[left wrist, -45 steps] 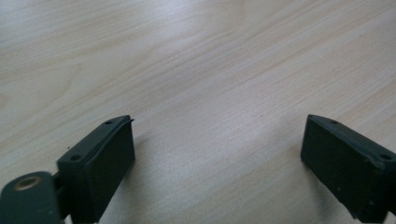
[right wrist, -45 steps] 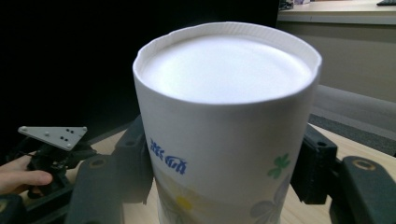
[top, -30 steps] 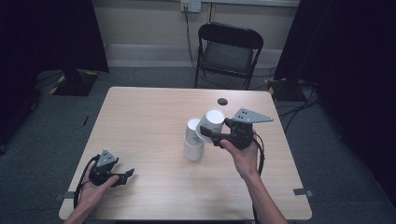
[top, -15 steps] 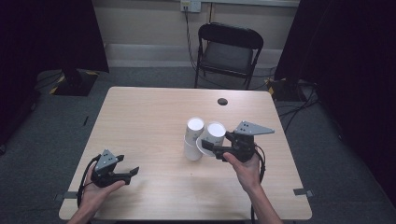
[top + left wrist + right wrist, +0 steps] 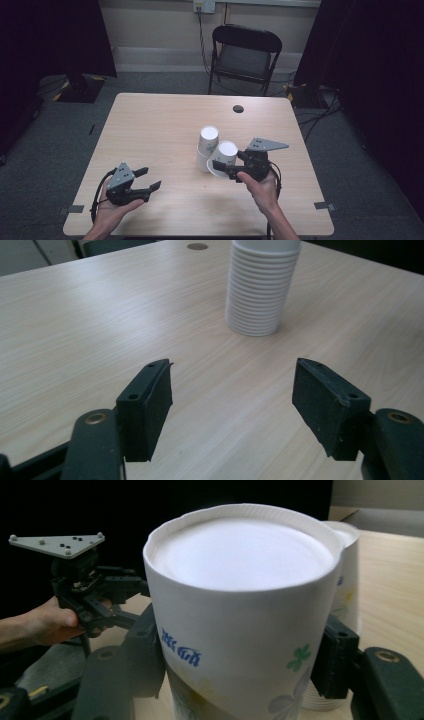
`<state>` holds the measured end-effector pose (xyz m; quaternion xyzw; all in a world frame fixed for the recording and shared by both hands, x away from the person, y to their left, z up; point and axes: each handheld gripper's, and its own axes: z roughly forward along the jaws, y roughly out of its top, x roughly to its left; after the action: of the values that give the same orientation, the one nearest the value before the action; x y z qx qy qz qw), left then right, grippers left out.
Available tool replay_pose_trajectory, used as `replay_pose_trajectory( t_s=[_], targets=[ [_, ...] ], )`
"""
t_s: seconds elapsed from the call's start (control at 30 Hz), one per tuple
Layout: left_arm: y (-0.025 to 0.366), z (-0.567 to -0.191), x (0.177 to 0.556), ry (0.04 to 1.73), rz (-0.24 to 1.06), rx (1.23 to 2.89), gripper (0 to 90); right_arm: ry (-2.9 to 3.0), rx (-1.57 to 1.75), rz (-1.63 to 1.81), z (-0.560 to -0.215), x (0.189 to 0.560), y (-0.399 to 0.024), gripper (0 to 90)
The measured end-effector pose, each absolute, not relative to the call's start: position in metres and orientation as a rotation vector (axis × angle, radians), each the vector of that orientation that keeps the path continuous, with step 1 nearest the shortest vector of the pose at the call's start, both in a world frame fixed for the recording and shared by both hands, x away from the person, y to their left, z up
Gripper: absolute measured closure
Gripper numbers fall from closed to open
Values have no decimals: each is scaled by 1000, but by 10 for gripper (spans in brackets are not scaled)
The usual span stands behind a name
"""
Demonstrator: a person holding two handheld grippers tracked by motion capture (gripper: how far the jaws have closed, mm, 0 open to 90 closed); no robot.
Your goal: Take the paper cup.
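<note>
Beside the stack of cups [image 5: 207, 146], the right hand-held gripper [image 5: 226, 170], clamped on one upturned cup [image 5: 224, 156], has lowered it toward the table [image 5: 150, 130], apparently to set it down, while the left hand-held gripper [image 5: 148, 181], empty and part open, has just been closing.

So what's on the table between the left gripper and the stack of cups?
Nothing: in the left gripper view, bare table runs from the left gripper to the stack of cups.

On the pale wooden tabletop [image 5: 150, 125], a stack of white paper cups [image 5: 206, 147] stands upside down near the middle. Just beside it, the right hand-held gripper [image 5: 220, 167] clamps a single white paper cup [image 5: 224, 157], tilted. The left hand-held gripper [image 5: 147, 180], jaws apart and just closing inward on nothing, sits well apart near the front-left edge.
</note>
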<state>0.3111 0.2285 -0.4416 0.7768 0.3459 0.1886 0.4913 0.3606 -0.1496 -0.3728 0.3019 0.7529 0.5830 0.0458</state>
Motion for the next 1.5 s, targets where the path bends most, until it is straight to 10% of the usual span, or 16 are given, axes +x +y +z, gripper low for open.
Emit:
replay_pose_trajectory(
  t_s=[1.5],
  targets=[
    [156,-425,304,534,523,1866,575,2515,1070,2055,-402,357,-91,361]
  ],
)
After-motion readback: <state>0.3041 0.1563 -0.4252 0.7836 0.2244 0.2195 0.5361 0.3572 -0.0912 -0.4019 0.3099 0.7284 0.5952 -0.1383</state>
